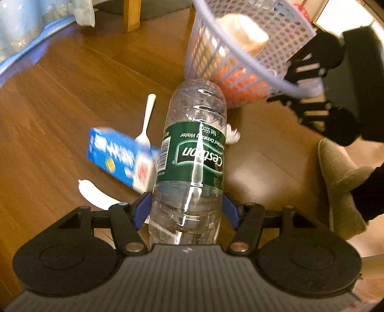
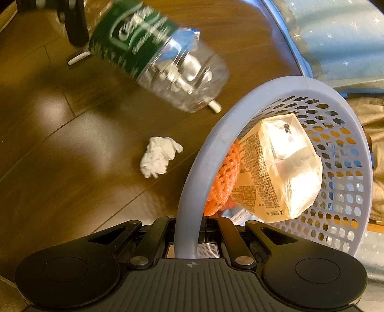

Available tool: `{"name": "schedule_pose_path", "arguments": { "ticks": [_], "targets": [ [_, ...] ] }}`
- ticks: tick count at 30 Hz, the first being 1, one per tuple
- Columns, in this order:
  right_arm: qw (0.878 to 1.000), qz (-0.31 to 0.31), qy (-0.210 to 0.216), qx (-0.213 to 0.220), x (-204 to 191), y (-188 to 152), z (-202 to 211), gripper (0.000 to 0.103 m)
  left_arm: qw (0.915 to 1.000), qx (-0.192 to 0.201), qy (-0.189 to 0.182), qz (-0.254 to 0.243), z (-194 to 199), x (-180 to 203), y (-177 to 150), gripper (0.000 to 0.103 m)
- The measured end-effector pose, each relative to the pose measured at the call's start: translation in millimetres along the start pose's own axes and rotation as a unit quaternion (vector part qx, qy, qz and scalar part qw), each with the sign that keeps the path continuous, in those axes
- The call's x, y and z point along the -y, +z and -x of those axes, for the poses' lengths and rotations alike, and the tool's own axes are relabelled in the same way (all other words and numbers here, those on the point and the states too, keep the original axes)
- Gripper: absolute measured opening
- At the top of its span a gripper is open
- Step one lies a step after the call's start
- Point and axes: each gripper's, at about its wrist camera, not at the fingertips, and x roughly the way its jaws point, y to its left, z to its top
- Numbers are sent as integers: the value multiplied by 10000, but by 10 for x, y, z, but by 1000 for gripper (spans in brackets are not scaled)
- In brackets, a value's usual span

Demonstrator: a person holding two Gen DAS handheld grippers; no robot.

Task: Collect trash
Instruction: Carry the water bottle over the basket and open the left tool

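A clear plastic water bottle with a green label hangs above the wooden floor, and my left gripper is shut on its lower body, blue pads pressing both sides. In the right wrist view the bottle shows blurred at the top. The lavender mesh basket is tilted, with my right gripper shut on its rim. In the left wrist view the basket stands beyond the bottle, with the right gripper at its near rim. Inside lie a clear printed bag and orange foam netting.
On the floor lie a blue box, a white plastic spoon, a white scrap and a crumpled tissue. A beige slipper is at the right, a star-patterned blue cloth and a wooden leg farther back.
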Motion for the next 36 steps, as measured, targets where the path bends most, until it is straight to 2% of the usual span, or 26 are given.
{"name": "schedule_pose_path", "arguments": {
  "ticks": [8, 12, 18, 25, 30, 36],
  "targets": [
    [9999, 140, -2, 11, -59, 1, 3, 0, 9997, 160, 176, -93, 449, -75, 54, 59],
    [9999, 167, -12, 14, -73, 1, 3, 0, 9989, 179, 343, -247, 640, -112, 236, 59],
    [9997, 235, -9, 41, -85, 23, -3, 0, 9948, 117, 494, -879, 891, 69, 696, 59],
    [9992, 397, -1, 98, -140, 67, 30, 0, 9833, 37, 481, -1757, 877, 390, 1289, 59],
    [9987, 492, 15, 155, -195, 75, 60, 0, 9760, -141, 419, -2134, 735, 583, 1537, 60],
    [9985, 506, 26, 188, -209, 137, 87, 0, 9709, -262, 380, -2351, 593, 784, 1712, 62]
  ]
}}
